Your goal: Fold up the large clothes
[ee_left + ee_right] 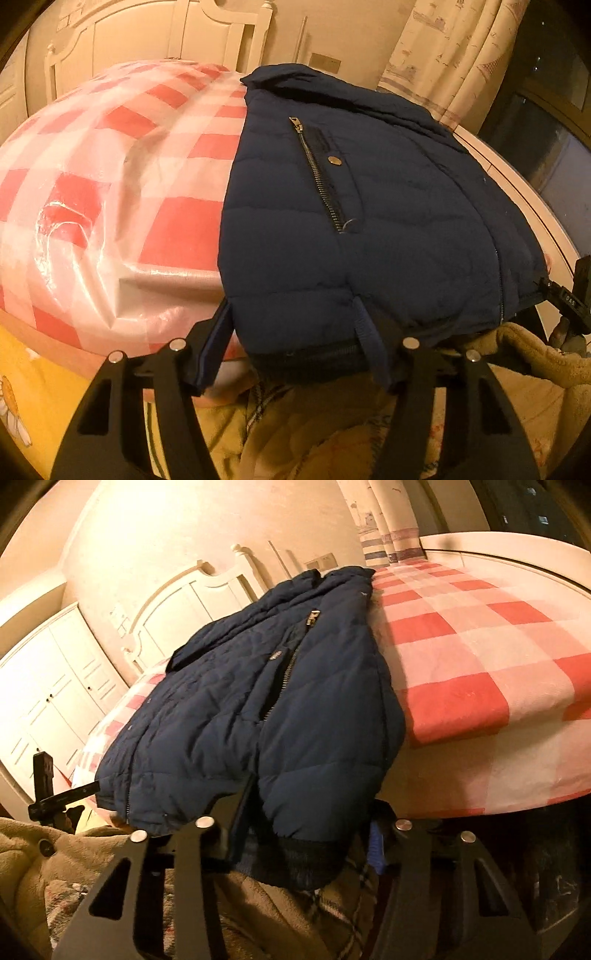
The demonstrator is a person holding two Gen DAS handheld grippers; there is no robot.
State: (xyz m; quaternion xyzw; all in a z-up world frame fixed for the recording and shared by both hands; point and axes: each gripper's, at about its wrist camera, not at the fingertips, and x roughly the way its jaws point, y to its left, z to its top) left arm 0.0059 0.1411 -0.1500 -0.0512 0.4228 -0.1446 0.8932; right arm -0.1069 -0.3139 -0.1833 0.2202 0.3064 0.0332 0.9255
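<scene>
A navy quilted jacket (369,206) lies flat on a bed under a red and white checked cover (129,166), collar far, hem near me. Its zip is closed and a brass snap shows on the chest. My left gripper (291,317) holds the hem's left corner; the padded hem fills the gap and both pads touch it. In the right wrist view the same jacket (258,686) stretches away from me. My right gripper (310,808) clasps the hem's right corner. One finger sits in the fold between the two quilted panels; the blue pad of the other is against the ribbed edge.
A beige fleecy garment (535,354) and plaid cloth (332,904) hang below the bed's near edge. Yellow daisy-print bedding (22,398) shows at lower left. A white headboard (155,40), a curtain (443,55) and white wardrobe doors (44,686) stand behind the bed.
</scene>
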